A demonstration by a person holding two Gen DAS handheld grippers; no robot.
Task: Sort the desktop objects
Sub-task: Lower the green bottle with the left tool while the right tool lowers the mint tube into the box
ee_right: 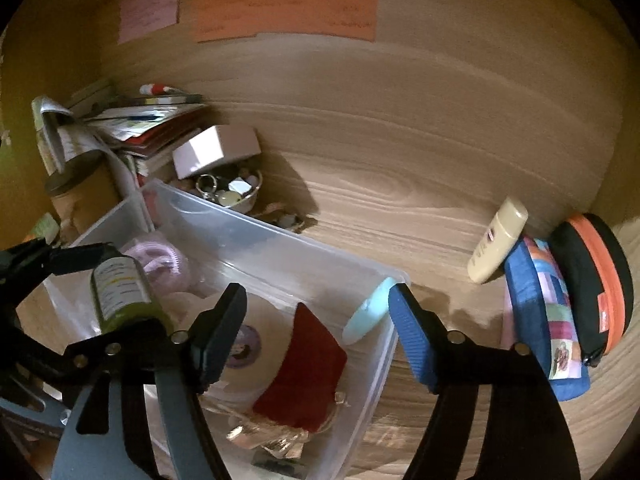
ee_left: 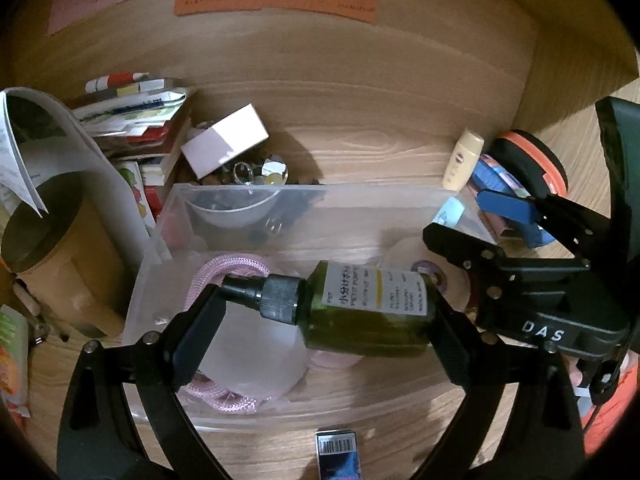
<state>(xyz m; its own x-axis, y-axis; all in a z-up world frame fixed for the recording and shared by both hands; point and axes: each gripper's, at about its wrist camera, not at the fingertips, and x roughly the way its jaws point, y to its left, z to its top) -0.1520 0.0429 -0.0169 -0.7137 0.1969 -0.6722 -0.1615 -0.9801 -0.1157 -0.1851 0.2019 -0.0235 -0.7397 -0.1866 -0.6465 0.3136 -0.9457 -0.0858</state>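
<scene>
One green bottle point(ee_left: 366, 312), one clear bin point(ee_left: 304, 196), two grippers.

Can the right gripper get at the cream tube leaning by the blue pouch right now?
Probably yes. The right gripper is open and empty, and bare desk lies between it and the cream tube; only the blue pouch crowds one side.

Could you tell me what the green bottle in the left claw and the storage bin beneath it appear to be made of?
The green bottle looks like translucent tinted plastic: glossy, light passing through it, with a paper-like white label and a ribbed black screw cap. The storage bin seems to be frosted, semi-clear plastic: its contents show hazily through the thin walls.
</scene>
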